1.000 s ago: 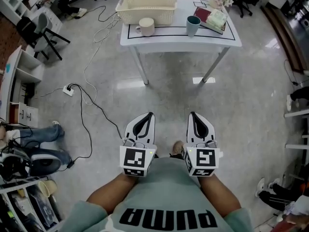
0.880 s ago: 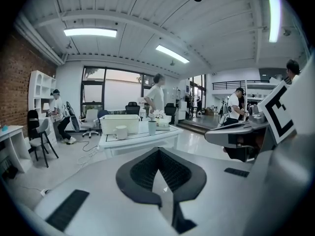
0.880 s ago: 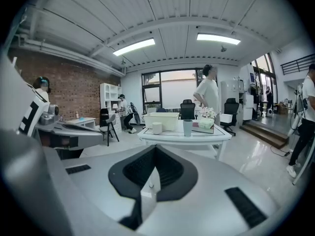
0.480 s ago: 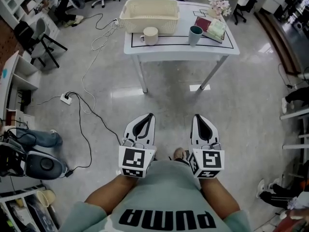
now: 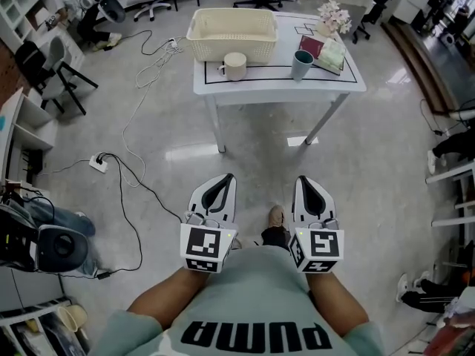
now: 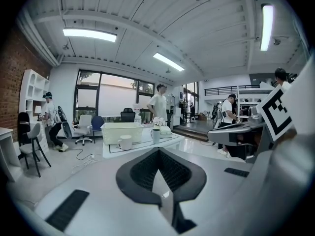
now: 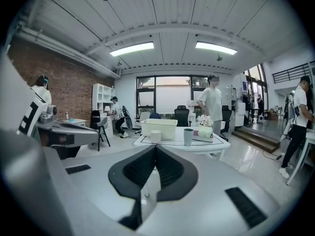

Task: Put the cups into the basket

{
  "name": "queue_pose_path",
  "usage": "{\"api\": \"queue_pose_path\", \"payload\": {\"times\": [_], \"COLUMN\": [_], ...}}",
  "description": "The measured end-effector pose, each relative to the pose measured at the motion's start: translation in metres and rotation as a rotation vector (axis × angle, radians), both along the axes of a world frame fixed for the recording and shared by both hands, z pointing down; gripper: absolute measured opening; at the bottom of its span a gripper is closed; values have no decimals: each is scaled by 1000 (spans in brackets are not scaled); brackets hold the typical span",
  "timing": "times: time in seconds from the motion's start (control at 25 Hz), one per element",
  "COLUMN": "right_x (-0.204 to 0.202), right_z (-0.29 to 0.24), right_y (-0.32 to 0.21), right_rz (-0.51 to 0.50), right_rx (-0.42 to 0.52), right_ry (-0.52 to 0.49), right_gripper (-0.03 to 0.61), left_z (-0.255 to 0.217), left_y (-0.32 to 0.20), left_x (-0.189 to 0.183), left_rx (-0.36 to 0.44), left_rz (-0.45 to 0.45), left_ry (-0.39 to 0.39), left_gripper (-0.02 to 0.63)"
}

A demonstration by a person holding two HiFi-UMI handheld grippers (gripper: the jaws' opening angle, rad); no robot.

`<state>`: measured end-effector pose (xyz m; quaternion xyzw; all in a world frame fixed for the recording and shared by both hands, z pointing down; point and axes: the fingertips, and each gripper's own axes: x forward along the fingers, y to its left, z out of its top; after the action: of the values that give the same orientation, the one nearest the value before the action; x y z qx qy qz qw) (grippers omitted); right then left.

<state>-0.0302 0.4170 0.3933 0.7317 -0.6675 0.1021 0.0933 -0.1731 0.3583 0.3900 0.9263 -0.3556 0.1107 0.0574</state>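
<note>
White table [image 5: 271,82] sits closer than a second ago; cream cup [image 5: 235,66] and teal cup [image 5: 302,64] wait outside the basket [image 5: 208,47], my left gripper [image 5: 231,176] and right gripper [image 5: 299,179] both pressed together, empty.

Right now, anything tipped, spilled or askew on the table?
Nothing stands out. The cream mug and the teal cup both stand upright on the white table, in front of the basket, which sits upright and looks empty. Off the table, a power strip with loose cables lies on the floor to its left.
</note>
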Motion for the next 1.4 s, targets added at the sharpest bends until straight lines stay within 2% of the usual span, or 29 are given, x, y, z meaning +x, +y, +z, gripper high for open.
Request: {"api": "queue_pose_path", "payload": {"times": [0.24, 0.48, 1.12, 1.4], "right_x": [4, 31, 146, 184], "right_z": [6, 14, 6, 11], "right_y": [-33, -84, -213, -245], "right_rz": [-44, -95, -235, -227], "right_rx": [-14, -25, -20, -29], "right_ry": [6, 13, 32, 18], "right_gripper": [12, 12, 12, 12], "left_z": [1, 3, -12, -13], "left_y": [-28, -71, -184, -211], "left_x": [5, 27, 148, 178], "left_rx": [-3, -2, -25, -23], "left_rz": [-33, -93, -227, -243], "left_ry": [2, -9, -24, -44], "left_gripper": [5, 5, 5, 5]}}
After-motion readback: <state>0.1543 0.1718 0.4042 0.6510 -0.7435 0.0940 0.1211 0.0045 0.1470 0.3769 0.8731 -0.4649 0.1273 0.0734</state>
